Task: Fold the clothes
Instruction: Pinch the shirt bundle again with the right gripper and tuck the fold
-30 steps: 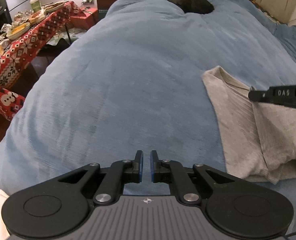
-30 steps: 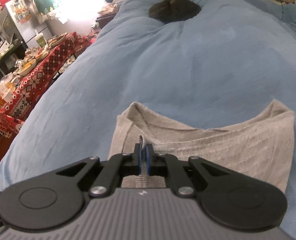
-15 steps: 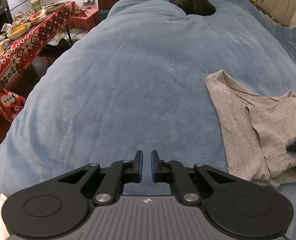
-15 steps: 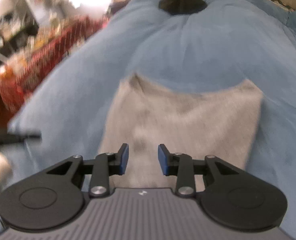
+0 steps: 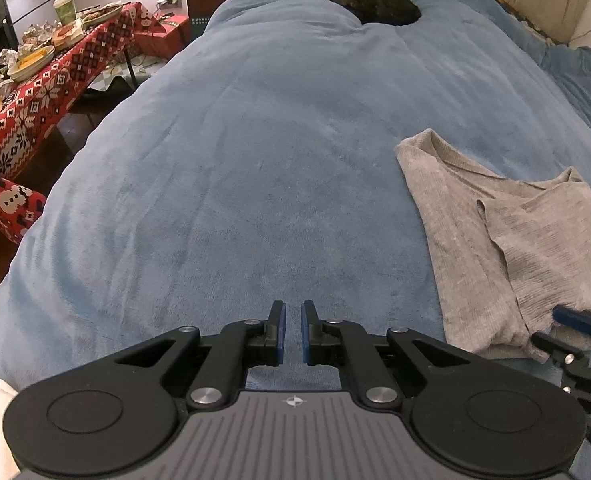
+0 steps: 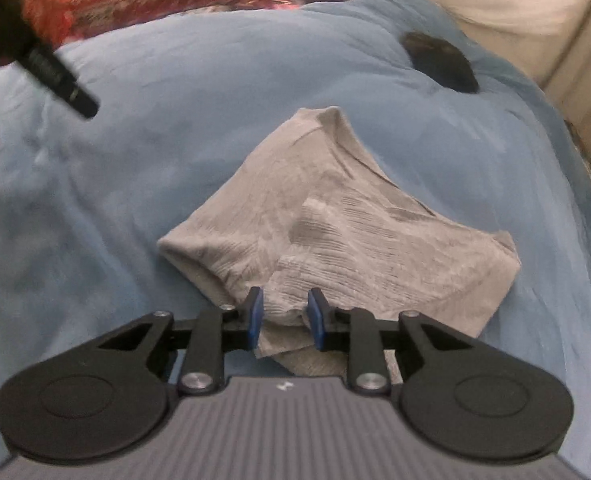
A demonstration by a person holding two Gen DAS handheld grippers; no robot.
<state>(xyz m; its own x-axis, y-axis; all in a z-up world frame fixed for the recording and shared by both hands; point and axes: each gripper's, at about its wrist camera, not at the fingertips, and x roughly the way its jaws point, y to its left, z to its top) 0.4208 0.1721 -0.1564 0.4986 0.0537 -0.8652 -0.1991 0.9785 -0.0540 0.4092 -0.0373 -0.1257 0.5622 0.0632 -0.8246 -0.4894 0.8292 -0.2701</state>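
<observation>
A grey shirt [image 6: 335, 220], partly folded, lay on the blue blanket [image 5: 255, 140] well to the right of the left gripper [image 5: 290, 330]. The right gripper [image 6: 282, 316] had its fingers apart, straddling the shirt's near edge without pinching it. The left gripper hung over bare blanket, its fingers a narrow gap apart and holding nothing.
</observation>
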